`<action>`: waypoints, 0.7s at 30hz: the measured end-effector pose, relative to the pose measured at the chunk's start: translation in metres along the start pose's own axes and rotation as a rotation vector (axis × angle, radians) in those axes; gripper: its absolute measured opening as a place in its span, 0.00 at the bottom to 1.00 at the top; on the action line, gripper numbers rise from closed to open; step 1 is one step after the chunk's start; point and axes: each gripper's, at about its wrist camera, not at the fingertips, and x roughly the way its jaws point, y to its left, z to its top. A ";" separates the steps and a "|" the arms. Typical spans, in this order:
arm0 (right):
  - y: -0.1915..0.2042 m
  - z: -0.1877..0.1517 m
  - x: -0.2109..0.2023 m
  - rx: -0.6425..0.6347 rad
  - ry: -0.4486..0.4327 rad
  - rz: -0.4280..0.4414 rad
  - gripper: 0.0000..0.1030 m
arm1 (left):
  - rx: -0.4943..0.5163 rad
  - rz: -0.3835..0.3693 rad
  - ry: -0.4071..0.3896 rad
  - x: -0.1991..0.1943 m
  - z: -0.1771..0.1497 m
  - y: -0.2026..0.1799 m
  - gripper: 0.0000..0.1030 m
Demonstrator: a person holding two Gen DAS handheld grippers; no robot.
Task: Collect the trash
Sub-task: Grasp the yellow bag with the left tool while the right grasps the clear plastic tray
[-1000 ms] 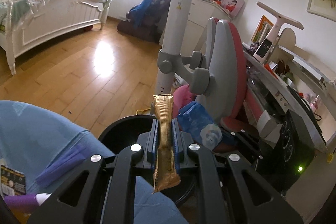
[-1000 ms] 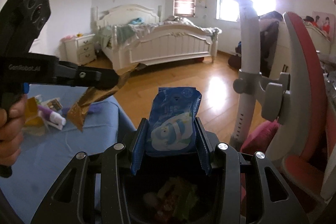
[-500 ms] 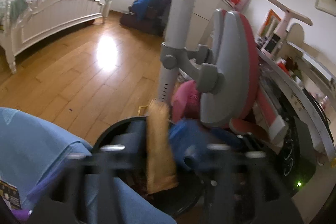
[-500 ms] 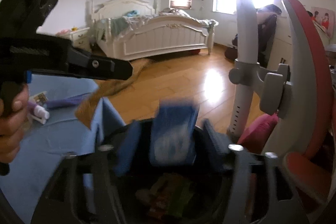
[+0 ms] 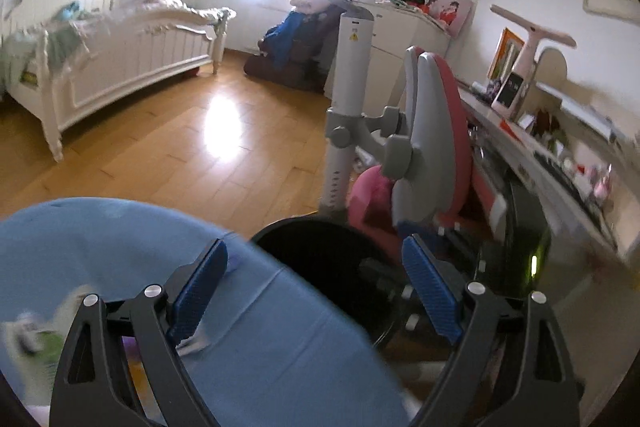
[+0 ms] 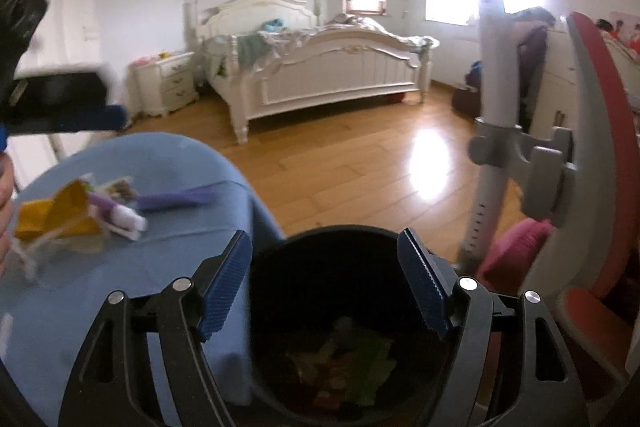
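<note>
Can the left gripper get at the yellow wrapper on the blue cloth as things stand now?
Probably yes. The left gripper is open and empty above the blue cloth. The yellow wrapper lies uncovered in the pile beside a purple tube, and nothing blocks the way.

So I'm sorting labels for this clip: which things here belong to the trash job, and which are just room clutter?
Job:
black bin
litter on the blue table
left claw, open
right claw, open

Clutter:
white bed
pink chair
nightstand
desk lamp
</note>
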 end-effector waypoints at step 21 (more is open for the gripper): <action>0.113 0.018 0.028 0.124 0.270 0.551 0.73 | 0.095 0.112 0.265 -0.027 -0.072 0.110 0.48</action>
